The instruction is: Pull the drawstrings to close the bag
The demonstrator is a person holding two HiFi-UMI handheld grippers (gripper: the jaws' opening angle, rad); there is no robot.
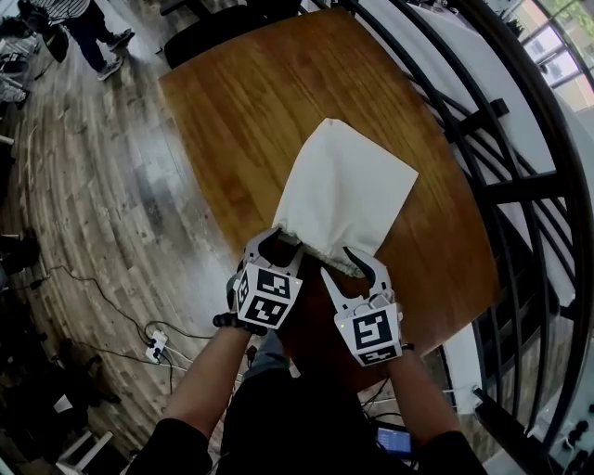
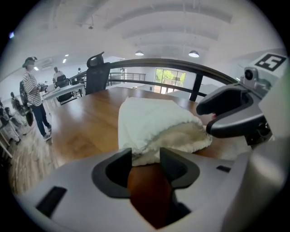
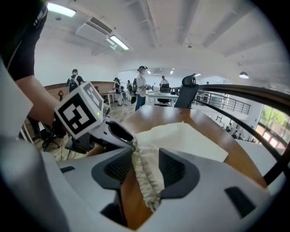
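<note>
A cream cloth drawstring bag lies flat on the wooden table, its gathered mouth toward me. My left gripper is at the mouth's left corner. In the left gripper view the puckered hem fills the gap between the jaws of that gripper, with no pinch showing. My right gripper is at the mouth's right end. Its own view shows the ruffled hem hanging loose between the jaws of the right gripper. No drawstring cord can be made out.
The table's near edge runs just under both grippers. A black curved railing borders the table's right side. A dark office chair stands at the far end. A person stands on the wood floor at far left, and cables with a power strip lie below.
</note>
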